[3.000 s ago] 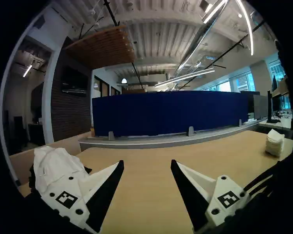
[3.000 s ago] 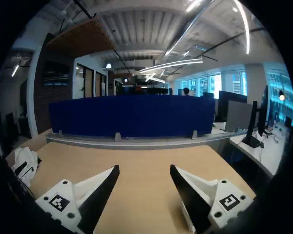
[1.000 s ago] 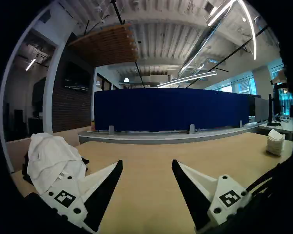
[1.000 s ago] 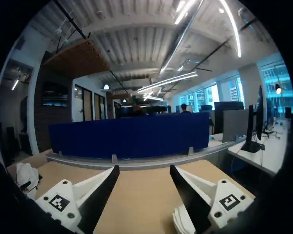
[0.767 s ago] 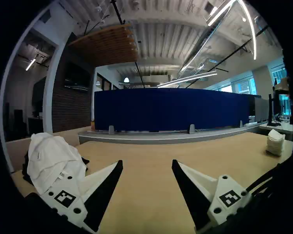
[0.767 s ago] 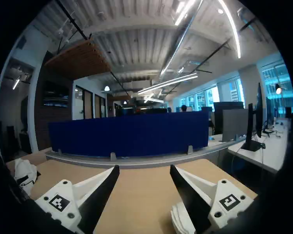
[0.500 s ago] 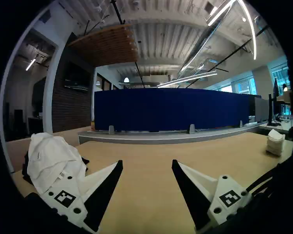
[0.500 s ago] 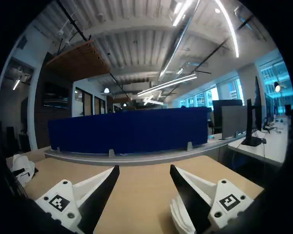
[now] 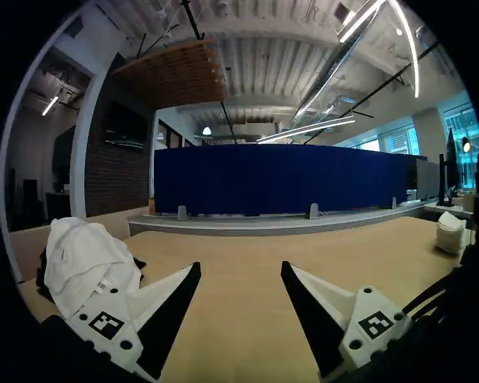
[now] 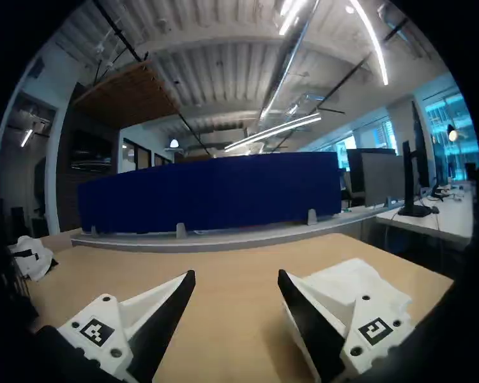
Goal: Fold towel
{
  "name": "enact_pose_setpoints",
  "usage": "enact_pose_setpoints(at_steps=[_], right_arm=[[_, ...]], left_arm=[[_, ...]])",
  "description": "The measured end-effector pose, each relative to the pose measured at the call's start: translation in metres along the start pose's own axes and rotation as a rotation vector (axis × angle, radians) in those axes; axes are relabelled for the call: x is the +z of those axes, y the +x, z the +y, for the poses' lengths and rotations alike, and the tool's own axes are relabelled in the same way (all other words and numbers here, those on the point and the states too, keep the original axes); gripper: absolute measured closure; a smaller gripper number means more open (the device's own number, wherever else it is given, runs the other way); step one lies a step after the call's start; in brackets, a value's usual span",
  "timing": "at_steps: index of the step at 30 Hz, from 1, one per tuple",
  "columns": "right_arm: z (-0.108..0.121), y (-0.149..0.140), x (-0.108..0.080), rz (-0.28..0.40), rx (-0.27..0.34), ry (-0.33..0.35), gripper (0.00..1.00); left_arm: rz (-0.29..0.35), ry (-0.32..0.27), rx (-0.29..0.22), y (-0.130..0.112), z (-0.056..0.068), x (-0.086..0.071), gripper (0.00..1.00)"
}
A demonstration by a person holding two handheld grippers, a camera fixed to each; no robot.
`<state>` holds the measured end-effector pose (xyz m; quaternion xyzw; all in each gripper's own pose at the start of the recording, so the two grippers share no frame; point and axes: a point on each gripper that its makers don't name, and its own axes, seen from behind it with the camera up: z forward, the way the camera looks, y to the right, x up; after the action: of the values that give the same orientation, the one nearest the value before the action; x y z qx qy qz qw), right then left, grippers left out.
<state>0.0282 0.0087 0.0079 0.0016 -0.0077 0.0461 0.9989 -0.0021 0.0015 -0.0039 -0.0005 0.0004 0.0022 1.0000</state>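
A crumpled pile of white towels (image 9: 86, 265) lies at the left end of the wooden table (image 9: 252, 255), just beyond my left gripper's left finger. My left gripper (image 9: 239, 265) hovers low over the table, open, with nothing between its fingers. A stack of folded white towels (image 9: 449, 231) sits at the table's far right. In the right gripper view that folded stack (image 10: 348, 274) lies close, partly hidden behind the right finger. My right gripper (image 10: 235, 272) is open and holds nothing. The crumpled pile (image 10: 30, 255) shows small at the far left.
A blue partition (image 9: 278, 182) on a grey rail (image 9: 271, 225) closes off the table's far side. Beyond the table's right edge stands a white desk (image 10: 437, 220) with monitors (image 10: 409, 182). Bare wood lies between the two towel piles.
My right gripper has dropped lower and closed in on the folded stack, which now looms larger behind its right finger. The left gripper has hardly moved.
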Motion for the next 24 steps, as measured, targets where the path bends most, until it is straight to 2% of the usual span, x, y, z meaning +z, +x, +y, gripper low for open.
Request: enact_pose_setpoints(at_steps=[9, 24], right_arm=[[0.006, -0.02, 0.003, -0.014, 0.018, -0.013, 0.0], [0.004, -0.023, -0.001, 0.011, 0.003, 0.001, 0.0]], left_arm=[[0.0, 0.0, 0.0, 0.0, 0.0, 0.001, 0.07], [0.0, 0.0, 0.0, 0.0, 0.0, 0.001, 0.07]])
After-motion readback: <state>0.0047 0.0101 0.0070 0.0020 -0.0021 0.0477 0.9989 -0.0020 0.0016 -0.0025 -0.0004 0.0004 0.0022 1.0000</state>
